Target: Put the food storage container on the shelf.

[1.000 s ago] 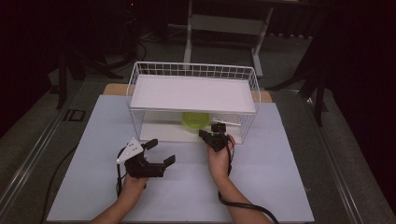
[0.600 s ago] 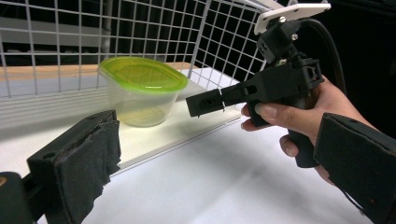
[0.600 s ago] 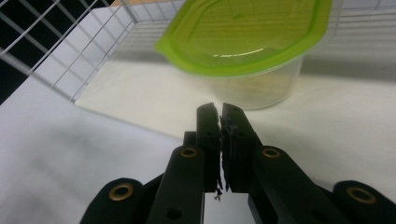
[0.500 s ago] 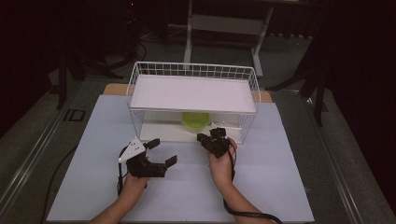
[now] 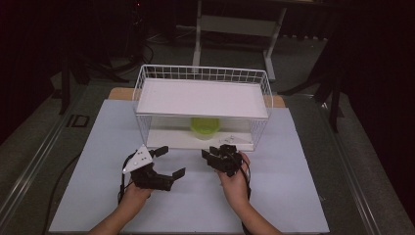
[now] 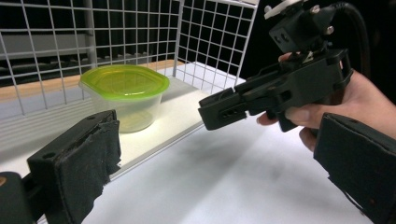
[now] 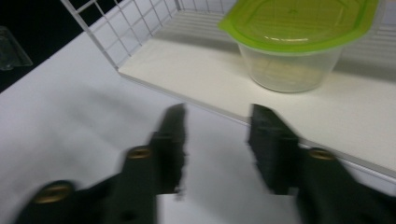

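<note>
A clear tub with a green lid [image 5: 205,126] stands on the white bottom board of a wire rack [image 5: 147,117]. My right gripper [image 5: 213,152] hovers over the white table just in front of the rack, pointing at the tub [image 7: 299,42]. Its jaws have just been opening and now stand apart [image 7: 219,140] with nothing between them. My left gripper [image 5: 171,160] is open and empty, to the left of the right one, low over the table. In the left gripper view [image 6: 219,177] the tub [image 6: 123,93] lies ahead behind the rack's mesh.
The rack carries a white upper shelf [image 5: 203,98] over the tub, with wire walls at its sides and back. A white mat [image 5: 293,186] covers the table. Dark floor and a stand's legs [image 5: 198,44] lie beyond.
My right gripper has drawn back from the rack's front toward the person and its jaws have come apart. The tub stays on the bottom board. The left gripper has hardly moved.
</note>
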### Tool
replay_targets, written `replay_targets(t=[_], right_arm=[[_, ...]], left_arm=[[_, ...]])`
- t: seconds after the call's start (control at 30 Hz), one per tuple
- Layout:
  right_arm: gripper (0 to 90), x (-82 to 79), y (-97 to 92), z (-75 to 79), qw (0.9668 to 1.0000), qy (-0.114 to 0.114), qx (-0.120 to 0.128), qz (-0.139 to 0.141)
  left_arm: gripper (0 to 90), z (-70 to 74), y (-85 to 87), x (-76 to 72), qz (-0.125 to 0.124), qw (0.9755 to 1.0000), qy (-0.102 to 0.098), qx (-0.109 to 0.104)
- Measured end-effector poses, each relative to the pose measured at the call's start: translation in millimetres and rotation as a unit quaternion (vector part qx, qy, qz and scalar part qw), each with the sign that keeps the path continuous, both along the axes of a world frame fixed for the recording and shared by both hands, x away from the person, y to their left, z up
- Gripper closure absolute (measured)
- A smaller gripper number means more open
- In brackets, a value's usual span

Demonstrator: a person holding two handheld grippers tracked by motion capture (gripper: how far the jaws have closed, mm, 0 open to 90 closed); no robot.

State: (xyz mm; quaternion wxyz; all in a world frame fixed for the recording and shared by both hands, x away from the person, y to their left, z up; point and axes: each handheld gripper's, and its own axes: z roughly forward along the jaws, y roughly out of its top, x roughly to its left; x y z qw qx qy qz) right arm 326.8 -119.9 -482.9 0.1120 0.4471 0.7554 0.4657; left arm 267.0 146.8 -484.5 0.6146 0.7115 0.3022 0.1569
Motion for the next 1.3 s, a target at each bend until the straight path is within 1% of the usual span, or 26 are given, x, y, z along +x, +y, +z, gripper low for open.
replay_targets(t=[0.03,0.07,0.13,0.17,0.2,0.23,0.27,0.3,0.33,0.4,0.43,0.5,0.73,0.8,0.87,0.93,1.0,1.1,1.23,1.3], right_arm=[[48.3,-1.9,0.4,0.8,1.0,-0.001,0.004,0.002],[42.1,-4.8,0.2,2.2,0.9999,-0.006,0.006,0.007],[37.8,-7.5,-0.6,3.4,0.9998,-0.01,0.01,0.01],[33.5,-8.7,-1.5,4.1,0.9998,-0.011,0.012,0.013],[33.5,-8.7,-1.5,4.1,0.9998,-0.011,0.012,0.013],[27.9,-9.5,-2.2,4.1,0.9996,-0.011,0.012,0.022],[22.1,-13.6,-3.9,4.5,0.9994,-0.018,0.002,0.028],[18.4,-16.1,-5.3,4.2,0.999,-0.024,0.0,0.038],[17.8,-18.6,-6.6,4.2,0.9988,-0.028,-0.003,0.04],[17.7,-20.6,-8.0,4.1,0.9986,-0.03,-0.004,0.042],[14.6,-25.0,-11.2,4.3,0.9982,-0.033,-0.012,0.049],[14.4,-30.4,-15.5,5.3,0.9976,-0.039,-0.014,0.055],[14.8,-48.9,-33.4,12.4,0.9964,-0.058,-0.029,0.054],[14.8,-53.7,-38.7,14.2,0.9965,-0.058,-0.024,0.055],[14.8,-58.6,-43.8,15.2,0.9963,-0.062,-0.026,0.053],[14.9,-62.8,-48.7,16.0,0.9963,-0.06,-0.026,0.056],[14.9,-67.1,-53.5,16.7,0.9958,-0.065,-0.029,0.056],[14.8,-72.1,-61.2,17.6,0.9959,-0.066,-0.03,0.054],[14.8,-76.4,-72.7,15.2,0.9963,-0.064,-0.029,0.049],[14.8,-78.6,-78.1,13.5,0.9965,-0.063,-0.029,0.046]], left_arm=[[1.5,1.2,0.9,-1.2,-0.004,1.0,0.0,0.001],[1.5,1.7,1.2,-2.2,-0.003,1.0,-0.002,0.002],[1.5,2.9,2.0,-4.3,-0.008,1.0,-0.002,0.002],[1.5,3.5,2.4,-5.3,-0.01,0.9999,-0.003,0.006],[1.5,3.5,2.4,-5.3,-0.01,0.9999,-0.003,0.006],[1.5,4.5,2.7,-7.0,-0.013,0.9999,-0.003,0.005],[1.5,5.1,3.3,-7.9,-0.015,0.9999,-0.002,0.008],[1.5,5.5,4.0,-8.7,-0.017,0.9998,-0.001,0.009],[1.5,5.7,4.5,-9.2,-0.018,0.9998,0.0,0.01],[1.5,5.9,6.5,-10.2,-0.022,0.9997,0.003,0.011],[1.5,5.9,8.0,-10.8,-0.023,0.9996,0.004,0.012],[1.5,5.7,11.3,-12.0,-0.023,0.9996,0.005,0.015],[1.5,4.8,23.8,-16.8,-0.021,0.9995,0.009,0.021],[1.5,4.0,27.5,-18.6,-0.02,0.9995,0.011,0.023],[1.5,2.8,31.4,-20.8,-0.018,0.9995,0.013,0.023],[1.5,1.2,35.0,-23.3,-0.016,0.9995,0.015,0.024],[1.5,-0.5,38.5,-25.4,-0.014,0.9993,0.018,0.029],[1.5,-3.2,43.6,-27.8,-0.011,0.9991,0.022,0.034],[1.5,-8.6,48.1,-30.4,-0.008,0.999,0.029,0.033],[1.5,-10.5,49.1,-31.3,-0.008,0.999,0.03,0.031]])
